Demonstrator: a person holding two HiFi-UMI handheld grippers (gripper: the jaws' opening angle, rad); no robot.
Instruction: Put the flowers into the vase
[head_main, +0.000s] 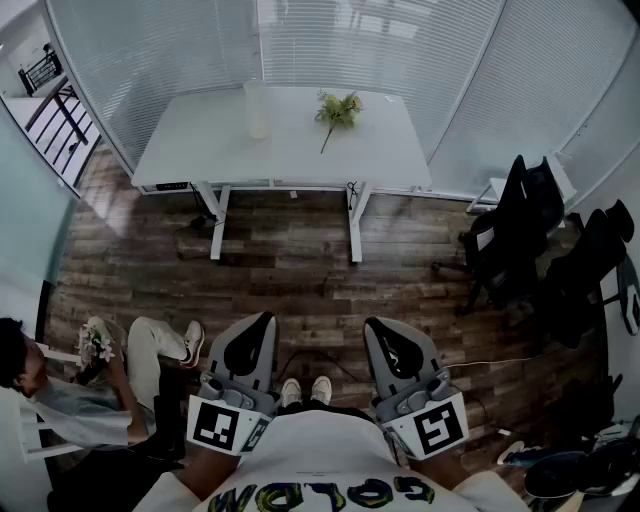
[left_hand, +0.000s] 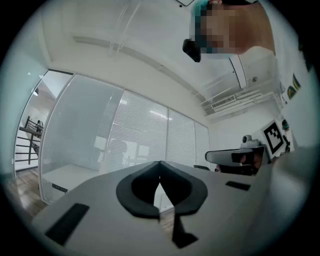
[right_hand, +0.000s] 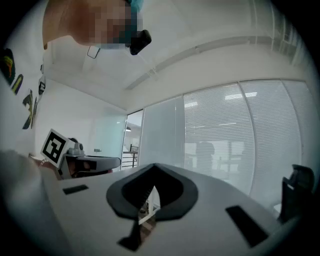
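Observation:
In the head view a small bunch of pale yellow-green flowers (head_main: 338, 110) lies on the far white table (head_main: 210, 150). A tall pale vase (head_main: 257, 108) stands upright to the left of the bunch. Both grippers are low in that view, close to my body and far from the table. My left gripper (head_main: 262, 320) and right gripper (head_main: 376, 324) point forward side by side above the wooden floor. In the left gripper view the jaws of the left gripper (left_hand: 159, 165) meet at their tips with nothing between them. The right gripper (right_hand: 154, 167) looks the same in its own view, shut and empty.
A person (head_main: 60, 395) sits at the lower left beside me. Black office chairs (head_main: 525, 235) stand at the right. Glass walls with blinds (head_main: 380, 40) close off the room behind the table. Wooden floor (head_main: 300, 270) lies between me and the table.

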